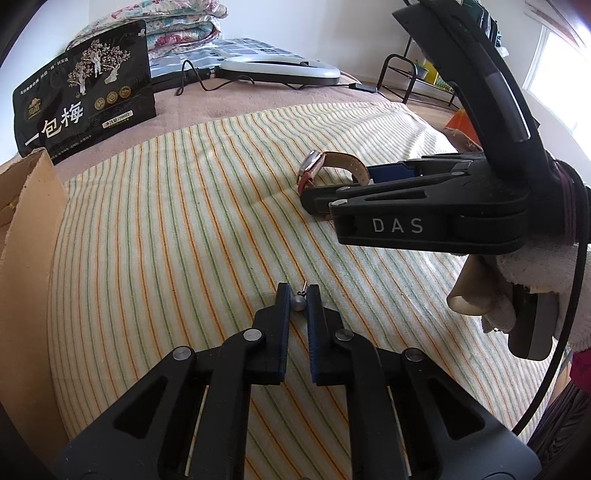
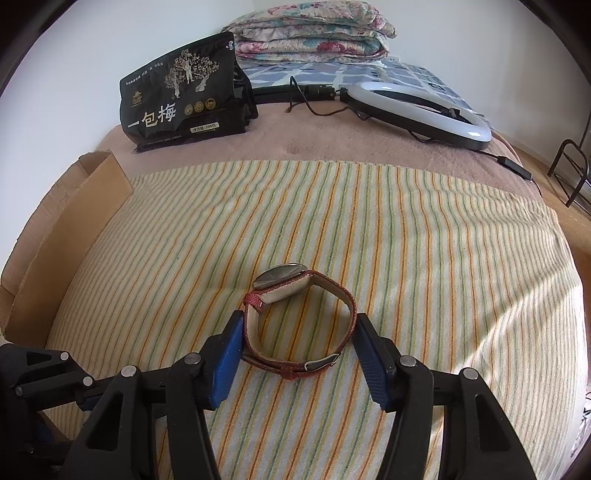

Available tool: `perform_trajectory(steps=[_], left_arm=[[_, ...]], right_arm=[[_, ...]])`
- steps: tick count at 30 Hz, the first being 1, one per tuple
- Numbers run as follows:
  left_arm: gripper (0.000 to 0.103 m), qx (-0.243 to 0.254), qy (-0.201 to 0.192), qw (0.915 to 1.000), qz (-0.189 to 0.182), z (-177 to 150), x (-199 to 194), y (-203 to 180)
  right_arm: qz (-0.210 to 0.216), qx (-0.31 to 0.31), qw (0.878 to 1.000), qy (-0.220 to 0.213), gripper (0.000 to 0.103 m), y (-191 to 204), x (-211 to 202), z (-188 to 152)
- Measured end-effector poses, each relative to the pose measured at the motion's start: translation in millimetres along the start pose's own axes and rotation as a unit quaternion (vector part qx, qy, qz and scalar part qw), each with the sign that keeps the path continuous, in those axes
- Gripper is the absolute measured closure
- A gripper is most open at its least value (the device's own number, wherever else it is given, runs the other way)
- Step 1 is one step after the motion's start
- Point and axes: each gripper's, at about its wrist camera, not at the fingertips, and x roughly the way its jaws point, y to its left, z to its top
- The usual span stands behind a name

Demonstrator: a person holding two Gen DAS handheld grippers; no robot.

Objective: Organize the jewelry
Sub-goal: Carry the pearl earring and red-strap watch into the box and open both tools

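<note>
A small grey pearl stud earring sits between the tips of my left gripper, whose jaws stand narrowly apart and pinch it just above the striped cloth. A wristwatch with a red woven strap lies on the striped cloth, its face tilted up. My right gripper is open, with one blue pad on each side of the strap loop. In the left wrist view the right gripper lies to the right around the watch.
A cardboard box stands at the left edge, also in the left wrist view. A black snack bag, a ring light with cable, and folded quilts lie behind. A metal rack stands far right.
</note>
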Motion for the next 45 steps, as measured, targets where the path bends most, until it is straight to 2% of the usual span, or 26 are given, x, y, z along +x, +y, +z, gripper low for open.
perform_trajectory(steps=[9,16,28,45], left_arm=[[0.096,-0.005,-0.026,0.9997,-0.001,6,-26,1],[0.096,-0.014,-0.053,0.9985,-0.002,11,-57,4],[0.096,-0.032,-0.102,0.9942,0.007,7,-119,26],[0.096,-0.076,-0.158,0.9828,0.059,-5,-189,76]], right_arm=[[-0.004,0.025,0.999,-0.026,0.043,-10,-26,9],[-0.003,0.020,0.999,-0.044,0.043,-1,-50,14],[0.001,-0.008,0.997,-0.076,0.043,36,-88,23],[0.027,-0.041,0.994,-0.103,0.043,99,-114,33]])
